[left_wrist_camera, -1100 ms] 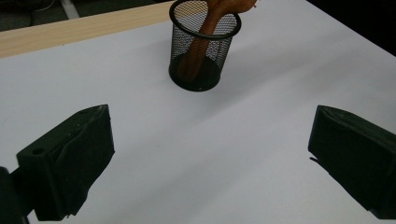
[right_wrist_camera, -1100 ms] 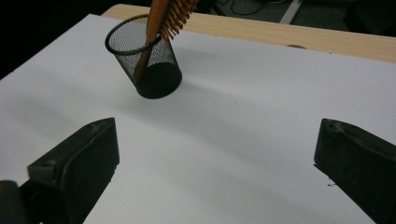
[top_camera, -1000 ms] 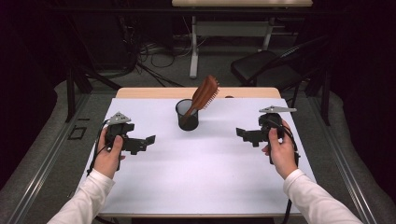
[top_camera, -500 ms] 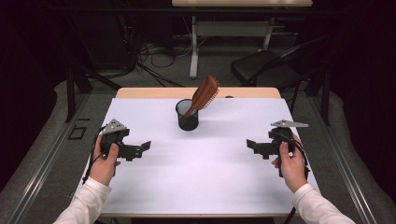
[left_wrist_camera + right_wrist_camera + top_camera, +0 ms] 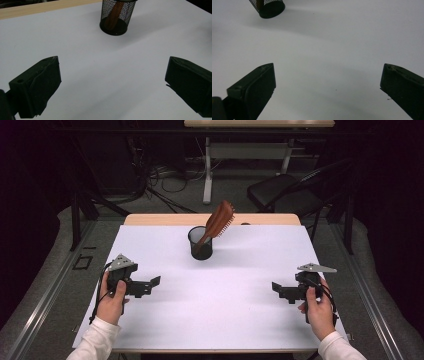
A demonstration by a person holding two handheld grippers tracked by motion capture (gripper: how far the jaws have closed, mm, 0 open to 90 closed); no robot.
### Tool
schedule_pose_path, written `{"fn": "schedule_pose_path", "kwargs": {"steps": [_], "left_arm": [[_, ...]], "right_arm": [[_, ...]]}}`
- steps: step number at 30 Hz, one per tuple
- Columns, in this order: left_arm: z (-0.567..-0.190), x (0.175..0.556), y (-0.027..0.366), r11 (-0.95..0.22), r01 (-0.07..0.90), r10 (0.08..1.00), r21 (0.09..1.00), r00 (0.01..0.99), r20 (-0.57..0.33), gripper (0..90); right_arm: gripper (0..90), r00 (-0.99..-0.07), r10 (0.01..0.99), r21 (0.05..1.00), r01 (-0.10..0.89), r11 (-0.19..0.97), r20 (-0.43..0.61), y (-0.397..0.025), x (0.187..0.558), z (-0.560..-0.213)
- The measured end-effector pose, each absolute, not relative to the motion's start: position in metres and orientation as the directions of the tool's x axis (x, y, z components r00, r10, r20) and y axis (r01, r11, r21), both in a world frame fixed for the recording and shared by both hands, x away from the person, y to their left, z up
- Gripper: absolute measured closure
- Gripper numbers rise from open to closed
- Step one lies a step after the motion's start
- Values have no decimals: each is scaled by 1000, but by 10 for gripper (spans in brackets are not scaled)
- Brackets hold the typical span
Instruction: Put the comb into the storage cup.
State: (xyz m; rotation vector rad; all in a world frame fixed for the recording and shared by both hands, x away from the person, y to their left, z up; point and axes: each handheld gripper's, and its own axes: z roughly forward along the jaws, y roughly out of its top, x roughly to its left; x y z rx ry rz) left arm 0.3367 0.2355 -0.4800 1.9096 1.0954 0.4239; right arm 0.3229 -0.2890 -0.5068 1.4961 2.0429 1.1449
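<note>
A black mesh cup (image 5: 201, 243) stands at the back middle of the white table, with a brown wooden hairbrush (image 5: 218, 221) leaning in it, bristle head up and to the right. The cup's base (image 5: 113, 23) and the brush handle (image 5: 113, 13) show at the top of the left gripper view; the cup (image 5: 269, 7) also sits in the top left of the right gripper view. My left gripper (image 5: 156, 282) rests low at the table's left, open and empty. My right gripper (image 5: 276, 289) sits at the front right, open and empty, both pointing inward.
The white tabletop (image 5: 220, 300) lies between the grippers, with a wooden strip (image 5: 165, 219) along its far edge. Behind the table stand a black chair (image 5: 285, 195), another desk's legs and loose cables on the floor.
Both hands have drawn back toward the near edge of the table and slightly outward. The jaws stay open; cup and brush have not moved.
</note>
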Motion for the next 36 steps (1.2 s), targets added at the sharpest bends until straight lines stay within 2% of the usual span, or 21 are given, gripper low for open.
{"fn": "schedule_pose_path", "kwargs": {"steps": [9,36], "left_arm": [[-486,331,239,-193,520,827,832,543,-147,3],[-493,330,239,-180,529,821,829,544,-169,4]], "right_arm": [[0,-378,909,773,625,109,178,-289,314,-519],[11,-339,909,784,621,22,243,-297,310,-528]]}}
